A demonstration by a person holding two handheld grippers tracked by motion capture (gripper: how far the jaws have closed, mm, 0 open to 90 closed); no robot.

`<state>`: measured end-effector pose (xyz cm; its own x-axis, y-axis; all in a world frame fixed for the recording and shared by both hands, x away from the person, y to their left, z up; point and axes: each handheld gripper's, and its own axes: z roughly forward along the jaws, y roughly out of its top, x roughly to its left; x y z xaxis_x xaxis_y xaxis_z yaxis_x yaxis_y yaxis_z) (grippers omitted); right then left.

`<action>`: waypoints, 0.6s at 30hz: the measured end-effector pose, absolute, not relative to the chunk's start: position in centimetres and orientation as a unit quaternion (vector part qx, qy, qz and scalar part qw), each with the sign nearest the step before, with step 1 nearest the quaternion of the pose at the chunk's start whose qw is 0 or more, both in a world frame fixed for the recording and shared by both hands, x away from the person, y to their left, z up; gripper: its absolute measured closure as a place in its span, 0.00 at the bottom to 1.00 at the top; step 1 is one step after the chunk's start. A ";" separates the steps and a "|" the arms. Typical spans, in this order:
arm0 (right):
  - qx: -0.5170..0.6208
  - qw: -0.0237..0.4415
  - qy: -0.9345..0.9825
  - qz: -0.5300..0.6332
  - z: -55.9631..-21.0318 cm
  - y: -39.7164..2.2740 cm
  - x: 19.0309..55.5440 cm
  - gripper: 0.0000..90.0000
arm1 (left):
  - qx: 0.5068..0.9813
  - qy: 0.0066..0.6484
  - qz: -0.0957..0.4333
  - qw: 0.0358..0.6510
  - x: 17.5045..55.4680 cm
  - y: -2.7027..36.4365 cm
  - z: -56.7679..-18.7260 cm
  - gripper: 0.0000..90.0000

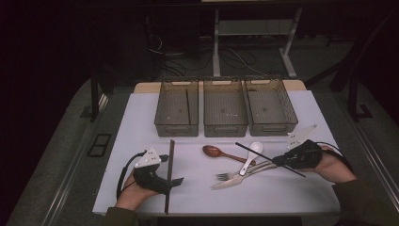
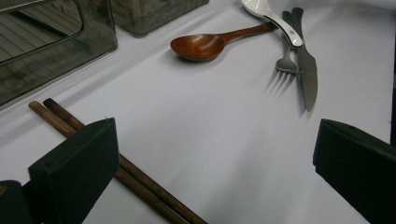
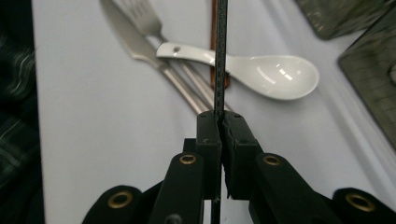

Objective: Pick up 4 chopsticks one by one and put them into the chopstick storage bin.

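My right gripper [image 1: 278,161] [image 3: 219,119] is shut on a thin black chopstick [image 1: 263,157] [image 3: 220,56], held slantwise above the cutlery. Under it lie a white spoon [image 1: 251,154] [image 3: 266,70], a brown wooden spoon [image 1: 215,151] [image 2: 205,44], a fork [image 1: 226,175] [image 2: 286,60] and a knife [image 1: 235,181] [image 2: 307,70]. My left gripper [image 1: 170,170] [image 2: 215,154] stands open at the near left. A pair of brown wooden chopsticks [image 1: 169,174] [image 2: 140,179] lies on the white mat, running past its left jaw.
Three grey mesh baskets [image 1: 226,113] stand in a row at the back of the mat. The left basket [image 1: 164,115] [image 2: 46,51] has a dark chopstick [image 1: 187,106] in it. The mat's front edge [image 1: 235,212] is close to both hands.
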<state>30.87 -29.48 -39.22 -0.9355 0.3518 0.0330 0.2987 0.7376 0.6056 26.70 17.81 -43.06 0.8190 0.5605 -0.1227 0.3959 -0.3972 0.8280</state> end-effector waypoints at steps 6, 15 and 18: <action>0.218 0.053 0.908 0.355 -39.8 -29.3 30.7 0.95 | 0.830 0.289 0.089 0.468 26.7 17.8 -43.1 0.00; 0.263 0.070 0.874 0.403 -40.0 -28.9 31.2 0.95 | 0.829 0.291 0.089 0.469 26.7 17.5 -43.3 0.00; 0.277 0.078 0.861 0.419 -39.8 -28.7 31.5 0.95 | 0.825 0.295 0.092 0.473 26.7 17.6 -43.3 0.00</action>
